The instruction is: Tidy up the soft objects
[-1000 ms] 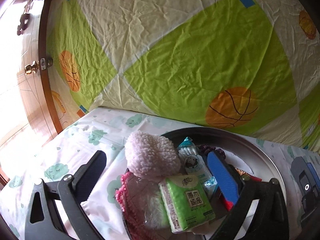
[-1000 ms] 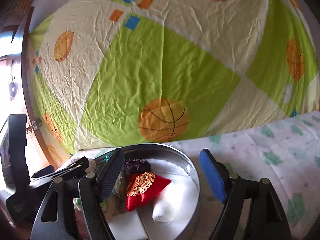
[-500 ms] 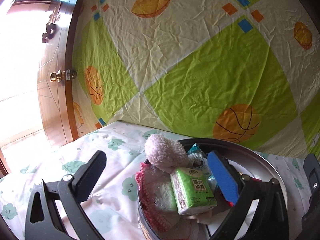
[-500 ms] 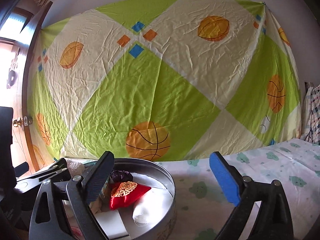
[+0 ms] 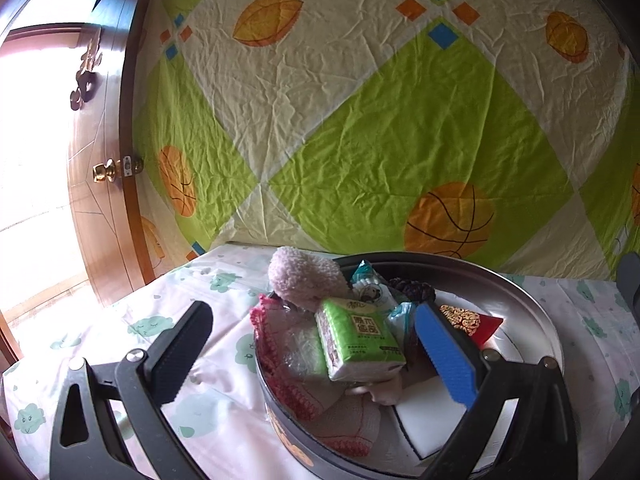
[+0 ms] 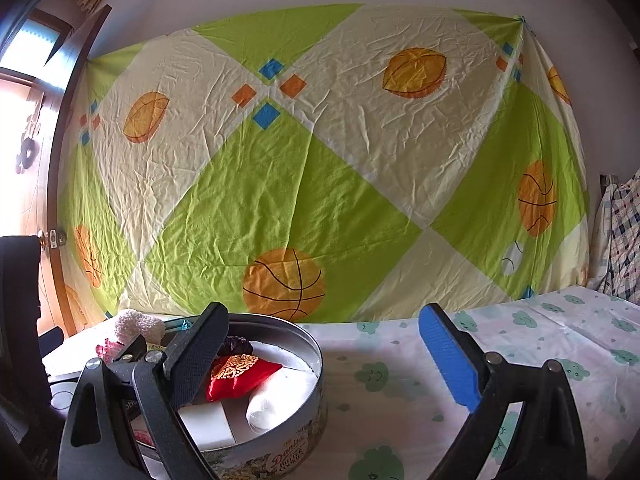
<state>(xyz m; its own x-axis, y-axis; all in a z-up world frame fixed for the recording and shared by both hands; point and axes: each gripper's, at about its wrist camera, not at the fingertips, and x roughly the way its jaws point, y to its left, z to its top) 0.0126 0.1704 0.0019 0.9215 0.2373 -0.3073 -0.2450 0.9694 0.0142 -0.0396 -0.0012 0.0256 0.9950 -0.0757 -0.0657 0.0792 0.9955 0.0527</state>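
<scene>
The round metal cookie tin [image 6: 276, 456] sits at the lower left of the right wrist view and lower centre-right of the left wrist view, on a surface covered by a cloud-print sheet [image 6: 400, 380]. Its side reads "Danisa" and "Butter Cookies". Inside it lie a green tissue pack [image 5: 356, 340] printed with Chinese characters, a fluffy pink sock [image 5: 304, 276], a pink crocheted piece in clear wrap [image 5: 280, 352], a small wipes packet with a panda face [image 5: 370, 290], a red embroidered pouch [image 6: 240, 374], a dark purple scrunchie [image 5: 412, 288], a white foam block [image 6: 208, 424] and a white roll [image 6: 262, 414].

Against the frames a second ago, the tin appears smaller and lower in both views, more of the hanging basketball-print bedsheet [image 6: 320, 160] and the wooden door [image 5: 108, 200] shows, and the right jaws stand wider.

The left hand-held gripper [image 5: 316, 354] is spread wide across the tin's near rim, gripping nothing. The right hand-held gripper [image 6: 324, 364] is wide too, empty, one finger over the tin.
</scene>
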